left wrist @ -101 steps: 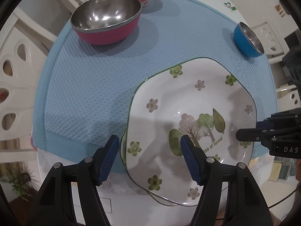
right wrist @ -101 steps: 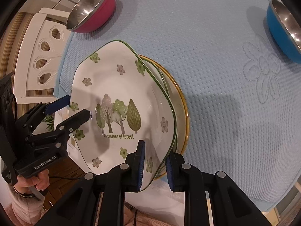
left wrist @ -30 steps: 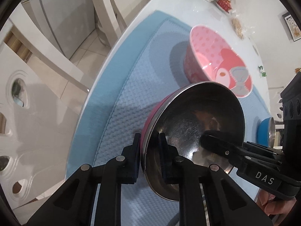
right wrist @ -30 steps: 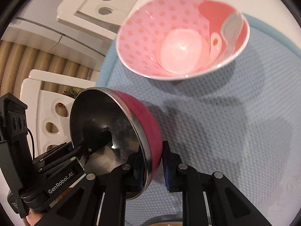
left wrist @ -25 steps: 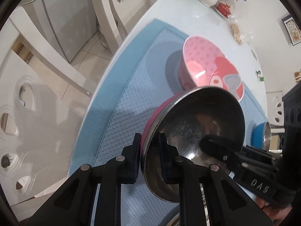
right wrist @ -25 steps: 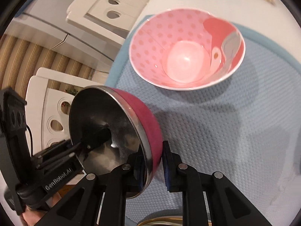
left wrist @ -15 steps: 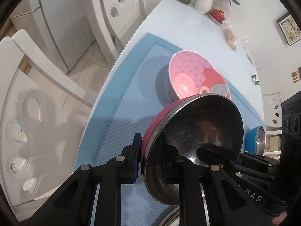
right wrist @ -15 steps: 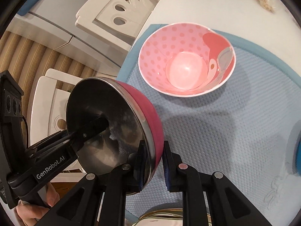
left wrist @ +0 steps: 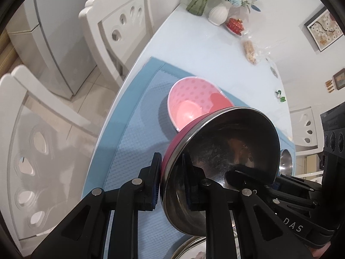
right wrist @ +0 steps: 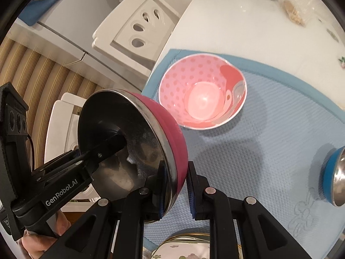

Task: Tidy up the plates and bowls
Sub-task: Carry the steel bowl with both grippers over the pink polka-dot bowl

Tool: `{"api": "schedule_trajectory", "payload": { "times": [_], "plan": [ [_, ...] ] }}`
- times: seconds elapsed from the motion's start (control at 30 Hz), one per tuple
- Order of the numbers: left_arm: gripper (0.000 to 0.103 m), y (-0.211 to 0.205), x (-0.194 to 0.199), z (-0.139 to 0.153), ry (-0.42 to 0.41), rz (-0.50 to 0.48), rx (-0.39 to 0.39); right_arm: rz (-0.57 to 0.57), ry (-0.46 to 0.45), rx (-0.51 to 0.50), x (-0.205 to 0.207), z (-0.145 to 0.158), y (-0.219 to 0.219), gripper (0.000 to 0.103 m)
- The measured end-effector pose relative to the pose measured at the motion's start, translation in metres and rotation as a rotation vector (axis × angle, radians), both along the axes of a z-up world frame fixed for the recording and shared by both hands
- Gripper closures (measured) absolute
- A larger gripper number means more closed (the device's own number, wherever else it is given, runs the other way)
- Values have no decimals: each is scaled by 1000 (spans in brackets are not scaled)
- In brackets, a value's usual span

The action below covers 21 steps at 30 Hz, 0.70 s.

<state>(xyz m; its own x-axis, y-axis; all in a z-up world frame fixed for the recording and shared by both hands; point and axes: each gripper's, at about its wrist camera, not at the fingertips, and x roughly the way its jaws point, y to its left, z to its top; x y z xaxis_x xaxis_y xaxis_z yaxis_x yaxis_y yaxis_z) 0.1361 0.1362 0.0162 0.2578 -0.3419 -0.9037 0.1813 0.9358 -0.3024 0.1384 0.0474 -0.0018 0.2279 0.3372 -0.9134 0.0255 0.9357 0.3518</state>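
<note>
Nearest the lenses: left gripper and right gripper are both clamped on the rim of the magenta steel bowl, one per side, each w/ one pad inside on the steel and one outside on the magenta wall. Bowl hangs in the air, tilted, above the blue mat, clear of the worktop.

Risks, as I judge them: thin rim + smooth steel means little bite; if one hand rises faster or twists vs the other, the rim could slide out of a pad and the bowl drop onto the stacked plates right below the grippers. Further out, the pink dotted bowl sits close behind; a low swing could clip its rim and tip it. Blue bowl at the mat's edge is well apart, low risk.

Vs a sec ago: same pinch on both sides, but the bowl is higher. Pink bowl looks smaller and lower in both views, and more worktop, the chairs and the vases now show.
</note>
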Motion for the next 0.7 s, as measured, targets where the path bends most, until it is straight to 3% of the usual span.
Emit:
{"api": "schedule_trajectory", "payload": {
  "times": [0.37, 0.7],
  "plan": [
    [86, -19, 35, 53, -115, -20, -49, -19, -118, -28, 27, 61, -17, 85],
    [86, -39, 63, 35, -88, -20, -48, -67, -95, -31, 54, 54, -35, 85]
  ]
}}
